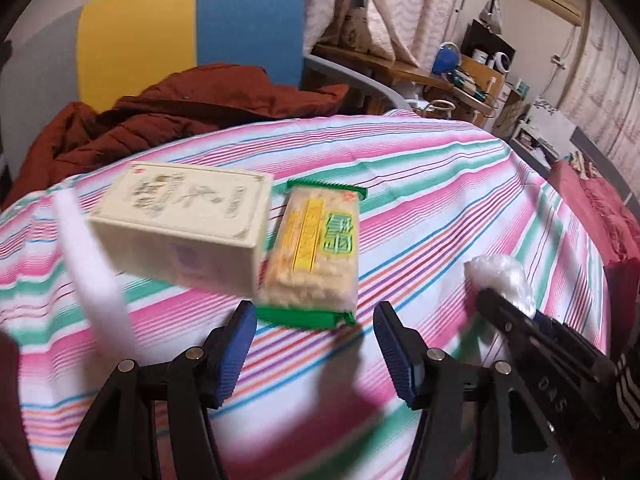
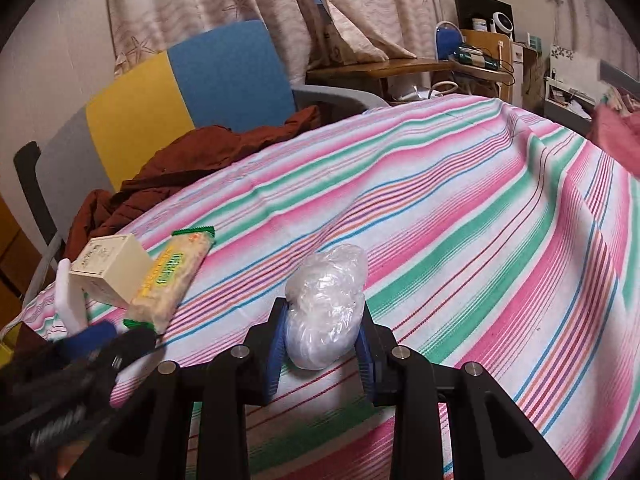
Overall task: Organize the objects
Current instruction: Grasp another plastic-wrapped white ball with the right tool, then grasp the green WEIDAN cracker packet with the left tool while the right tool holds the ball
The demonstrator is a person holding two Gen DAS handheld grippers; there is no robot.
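Three items: a cream box (image 1: 180, 220), a green-edged snack packet (image 1: 310, 256) and a crumpled clear plastic bag (image 2: 326, 308) share a table under a pink, green and white striped cloth (image 2: 460, 220).
Plastic bag: pinched between the blue pads of the right claw (image 2: 322, 346), its lower end at the cloth; from the left wrist view it shows as a white bundle at that claw's tip, well apart from the other two items.
Right claw: closed on the bag, a grip that suits carrying it to join the others.
Snack packet: lying flat and lengthwise, one long edge against the box, its near end just ahead of the left claw (image 1: 316, 340).
Box: resting lid up beside the packet, the pair forming what looks like the start of a tidy group.
Left claw: jaws apart, nothing between the pads, angled down toward the packet's near end as if lining up on it.
White strip (image 1: 94, 276): blurred, rising left of the box; what it is cannot be told.
Beyond the table: a yellow-and-blue chair (image 1: 188, 28) draped with a rust-coloured jacket (image 1: 172, 108), curtains (image 2: 280, 0), a cluttered desk (image 2: 460, 66).
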